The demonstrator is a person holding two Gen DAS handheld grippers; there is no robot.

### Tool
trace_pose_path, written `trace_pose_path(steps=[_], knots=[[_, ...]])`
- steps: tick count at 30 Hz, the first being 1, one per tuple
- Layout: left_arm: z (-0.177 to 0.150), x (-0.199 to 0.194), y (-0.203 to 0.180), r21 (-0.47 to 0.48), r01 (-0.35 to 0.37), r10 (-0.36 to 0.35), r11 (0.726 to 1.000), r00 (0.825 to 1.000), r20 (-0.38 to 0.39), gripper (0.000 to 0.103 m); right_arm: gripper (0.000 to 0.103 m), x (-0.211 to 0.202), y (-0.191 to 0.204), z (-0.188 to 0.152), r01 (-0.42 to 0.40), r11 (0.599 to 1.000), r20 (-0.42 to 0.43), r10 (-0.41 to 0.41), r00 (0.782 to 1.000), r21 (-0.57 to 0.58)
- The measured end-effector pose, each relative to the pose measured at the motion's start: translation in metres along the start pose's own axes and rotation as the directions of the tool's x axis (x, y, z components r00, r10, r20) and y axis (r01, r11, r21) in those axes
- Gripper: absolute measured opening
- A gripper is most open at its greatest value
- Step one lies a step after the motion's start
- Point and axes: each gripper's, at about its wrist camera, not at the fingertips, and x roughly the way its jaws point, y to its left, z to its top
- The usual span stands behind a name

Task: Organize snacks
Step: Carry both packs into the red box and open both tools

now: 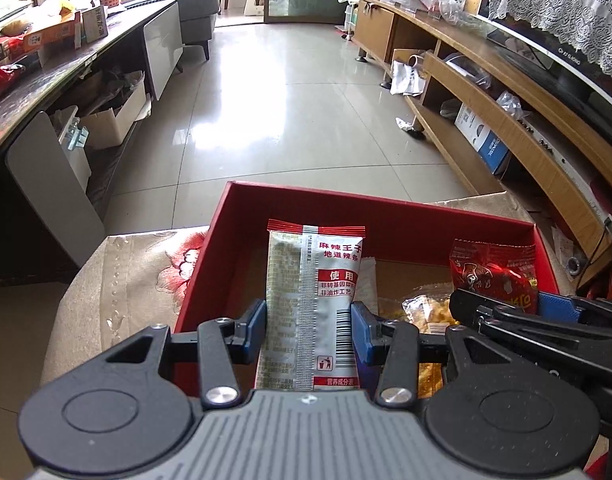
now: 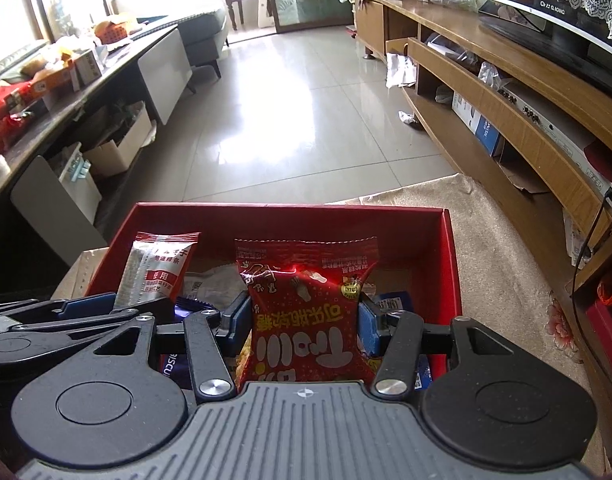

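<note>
A: Left tool [image 1: 307, 322] clenched on a silver sachet [image 1: 311, 300], blue pads pressing its two long edges near the lower half. Tall and narrow, red serrated strip along the top, red panels with white Chinese print, a barcode and a bin symbol low on the right side. Held upright over the near part of the red box [image 1: 385, 210]

B: Right tool [image 2: 304, 322] grasping a red packet [image 2: 306, 308], pinched at the waist so the foil bulges above and below. Glossy red, crimped top edge, white and yellow characters reading upside down from the right wrist view, a small round yellow badge near the right pad. Also poised above the box, just beside the sachet

A: Seen from the left wrist, same red packet to the right, its top edge level with the box's far wall. Tools side by side, nearly touching

B: Box open-topped, red walls inside and out, brown cardboard floor. Resting on a beige cloth with a red flower pattern [image 1: 146, 276] over the worktop

A: Inside: a clear bag of yellowish pieces [image 1: 423, 308] below the tools, a pale wrapper [image 2: 214, 286] flat against the floor behind the sachet

B: A dark blue pack [image 2: 393, 300] at the right, and a purple wrapper [image 2: 190, 304] under the left tool's arm, lettering too cut off to read
</note>
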Motion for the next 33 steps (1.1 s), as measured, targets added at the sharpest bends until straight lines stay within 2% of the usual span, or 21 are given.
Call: trace_pose_path(steps=[7, 11, 22, 33], knots=[[0.0, 0.005, 0.001, -0.005, -0.017, 0.017, 1.0, 1.0, -0.017, 0.042, 0.063, 0.006, 0.003, -0.001, 0.03, 0.999, -0.004, -0.031, 1.0, -0.029], [0.0, 0.006, 0.001, -0.007, -0.022, 0.022, 1.0, 1.0, -0.019, 0.042, 0.069, 0.005, 0.001, 0.001, 0.027, 0.999, -0.001, -0.027, 1.0, -0.026], [0.0, -0.007, 0.007, -0.032, -0.006, 0.006, 0.999, 1.0, -0.008, 0.047, 0.076, -0.005, -0.001, 0.0, 0.031, 0.999, 0.016, -0.031, 0.999, -0.021], [-0.001, -0.023, 0.006, -0.02, 0.006, -0.006, 1.0, 1.0, 0.016, 0.05, 0.077, -0.02, -0.01, -0.001, 0.04, 0.999, 0.027, -0.04, 0.999, -0.003]])
